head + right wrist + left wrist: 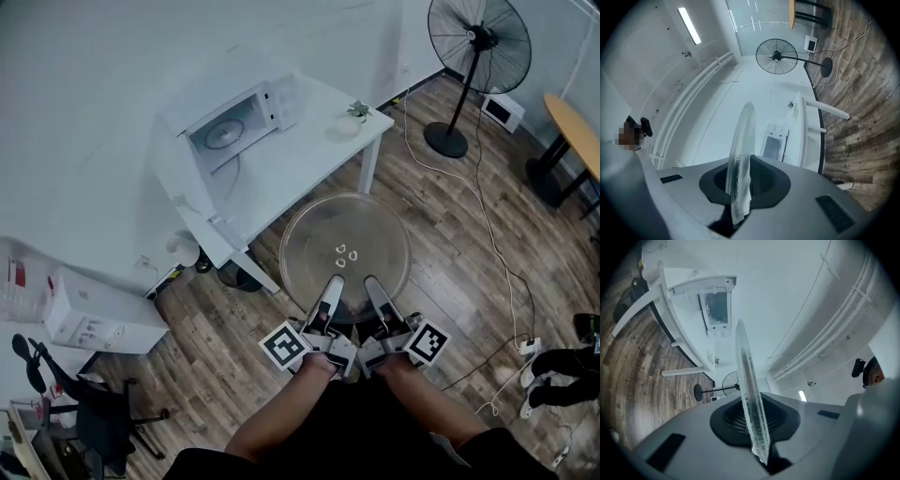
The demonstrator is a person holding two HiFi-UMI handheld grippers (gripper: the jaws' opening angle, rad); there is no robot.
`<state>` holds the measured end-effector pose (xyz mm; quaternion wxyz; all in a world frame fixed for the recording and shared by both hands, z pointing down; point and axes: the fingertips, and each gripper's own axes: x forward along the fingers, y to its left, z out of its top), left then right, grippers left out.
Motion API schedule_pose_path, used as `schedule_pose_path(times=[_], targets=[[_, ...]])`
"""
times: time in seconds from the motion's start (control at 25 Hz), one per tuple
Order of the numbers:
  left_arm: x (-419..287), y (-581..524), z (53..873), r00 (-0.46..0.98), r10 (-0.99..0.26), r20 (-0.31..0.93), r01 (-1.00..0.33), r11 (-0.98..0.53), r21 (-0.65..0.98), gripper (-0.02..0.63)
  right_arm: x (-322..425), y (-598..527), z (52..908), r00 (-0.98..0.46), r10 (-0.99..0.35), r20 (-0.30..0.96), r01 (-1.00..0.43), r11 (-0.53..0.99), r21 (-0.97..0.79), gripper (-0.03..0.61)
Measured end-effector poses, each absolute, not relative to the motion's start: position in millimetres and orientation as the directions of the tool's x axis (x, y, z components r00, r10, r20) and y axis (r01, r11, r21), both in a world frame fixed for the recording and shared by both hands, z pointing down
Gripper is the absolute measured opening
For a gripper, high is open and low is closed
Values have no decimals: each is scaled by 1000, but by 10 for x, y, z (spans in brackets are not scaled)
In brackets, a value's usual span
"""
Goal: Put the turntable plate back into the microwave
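The round clear glass turntable plate (pixel 344 255) is held flat above the wooden floor, in front of the white table (pixel 281 178). My left gripper (pixel 327 298) and right gripper (pixel 380 298) are both shut on its near rim, side by side. In the left gripper view the plate (pixel 749 394) shows edge-on between the jaws, and in the right gripper view the plate (pixel 740 164) does too. The white microwave (pixel 234 127) stands on the table with its door open and its cavity facing me. The microwave (pixel 717 310) also shows in the left gripper view, and the microwave (pixel 774 143) in the right gripper view.
A small potted plant (pixel 356 112) sits on the table's right corner. A standing fan (pixel 473 56) is at the right back, with cables (pixel 487 244) trailing over the floor. A black office chair (pixel 84 412) and white boxes (pixel 94 314) are at the left.
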<state>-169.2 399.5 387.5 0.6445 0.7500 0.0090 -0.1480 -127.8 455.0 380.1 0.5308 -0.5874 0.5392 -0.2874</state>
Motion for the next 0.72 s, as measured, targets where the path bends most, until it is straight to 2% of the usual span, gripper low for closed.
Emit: schedule_pose_path(times=[0.28,0.72], targets=[[-1455,3662,3849,949,-213,-231,189,-199,961,49,-1017,4190,3788,216,-943,-253,-303,182,-936,51],[-689,3126,3845,927,-317,-201,140,-204,969,49,-205,3603,3809,121,-963,-240,-247,205,-947,52]])
